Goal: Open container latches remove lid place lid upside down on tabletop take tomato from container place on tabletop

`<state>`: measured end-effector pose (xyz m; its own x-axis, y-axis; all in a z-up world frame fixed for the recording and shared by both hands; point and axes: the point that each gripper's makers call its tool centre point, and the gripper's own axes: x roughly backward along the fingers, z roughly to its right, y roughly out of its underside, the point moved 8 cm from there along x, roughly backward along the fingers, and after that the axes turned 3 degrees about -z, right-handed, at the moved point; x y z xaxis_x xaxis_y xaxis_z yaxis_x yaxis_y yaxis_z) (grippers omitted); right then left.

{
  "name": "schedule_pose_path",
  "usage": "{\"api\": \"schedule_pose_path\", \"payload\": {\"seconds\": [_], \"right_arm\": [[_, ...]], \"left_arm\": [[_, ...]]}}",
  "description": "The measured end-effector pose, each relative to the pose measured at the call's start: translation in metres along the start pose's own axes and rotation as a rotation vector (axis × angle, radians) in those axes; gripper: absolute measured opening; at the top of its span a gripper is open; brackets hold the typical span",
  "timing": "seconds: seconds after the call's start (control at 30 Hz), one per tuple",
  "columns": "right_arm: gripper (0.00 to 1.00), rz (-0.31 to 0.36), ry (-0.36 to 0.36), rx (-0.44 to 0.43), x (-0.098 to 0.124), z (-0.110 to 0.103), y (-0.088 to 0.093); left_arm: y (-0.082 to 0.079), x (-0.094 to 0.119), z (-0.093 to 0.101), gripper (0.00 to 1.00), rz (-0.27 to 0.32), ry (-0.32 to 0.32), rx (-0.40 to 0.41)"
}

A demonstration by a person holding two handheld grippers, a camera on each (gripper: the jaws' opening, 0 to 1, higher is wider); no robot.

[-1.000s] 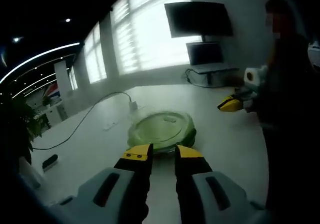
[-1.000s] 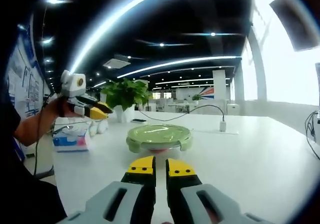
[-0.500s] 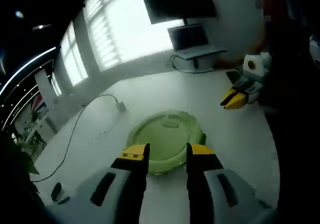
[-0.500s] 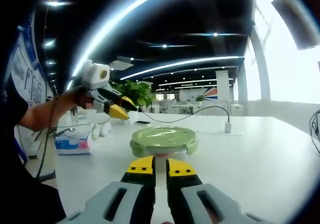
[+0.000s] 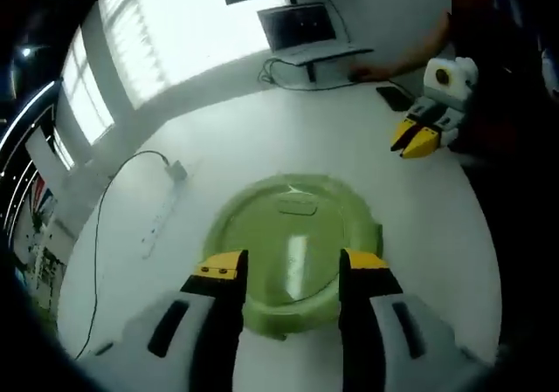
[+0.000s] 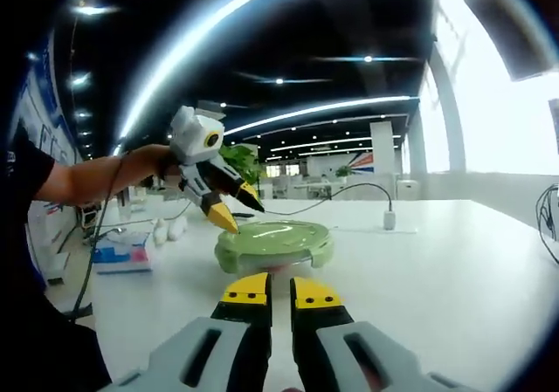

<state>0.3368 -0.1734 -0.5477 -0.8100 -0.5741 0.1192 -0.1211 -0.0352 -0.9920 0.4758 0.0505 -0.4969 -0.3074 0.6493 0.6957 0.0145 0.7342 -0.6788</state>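
Left fingers: the left gripper (image 5: 288,265) is spread wide at the bottom centre of the left gripper view, tips above the near rim of the container lid (image 5: 293,235); nothing is between them.
Right fingers: the right gripper (image 6: 279,292) is closed, nothing held, low in the right gripper view, well short of the container (image 6: 273,245).
Container: round, green, lid on, mid-frame on the white worktop (image 6: 437,261).
Cable: a white cable (image 5: 105,209) lies at the left of the left gripper view.
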Motion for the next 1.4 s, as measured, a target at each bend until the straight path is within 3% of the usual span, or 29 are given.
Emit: {"api": "schedule_pose_path", "payload": {"seconds": [0.07,0.33,0.43,0.73,0.9,1.1,1.33,1.4], "right_arm": [[0.04,0.001,0.007,-0.005,0.0,0.001,0.001],[0.04,-0.007,0.005,-0.013,-0.002,0.001,0.004],[0.04,-0.006,0.003,-0.017,-0.003,0.002,0.004],[0.04,0.0,0.003,-0.022,-0.002,0.002,0.005],[0.05,0.001,0.012,-0.027,-0.001,0.006,0.006],[0.05,0.005,0.014,-0.03,-0.001,0.007,0.007],[0.05,0.007,0.02,-0.03,0.0,0.01,0.007],[0.05,0.007,0.022,-0.029,0.0,0.011,0.007]], "left_arm": [[0.004,-0.005,0.001,0.36,-0.053,0.025,-0.024],[-0.002,-0.012,-0.004,0.36,-0.07,0.065,-0.028],[-0.002,-0.014,-0.007,0.39,-0.113,0.096,-0.005],[-0.018,-0.024,-0.012,0.42,-0.276,0.174,-0.071],[-0.024,-0.03,-0.014,0.46,-0.334,0.21,-0.112],[-0.028,-0.037,-0.019,0.53,-0.443,0.236,-0.082],[-0.032,-0.046,-0.019,0.64,-0.511,0.266,-0.084],[-0.032,-0.047,-0.017,0.63,-0.522,0.294,-0.081]]}}
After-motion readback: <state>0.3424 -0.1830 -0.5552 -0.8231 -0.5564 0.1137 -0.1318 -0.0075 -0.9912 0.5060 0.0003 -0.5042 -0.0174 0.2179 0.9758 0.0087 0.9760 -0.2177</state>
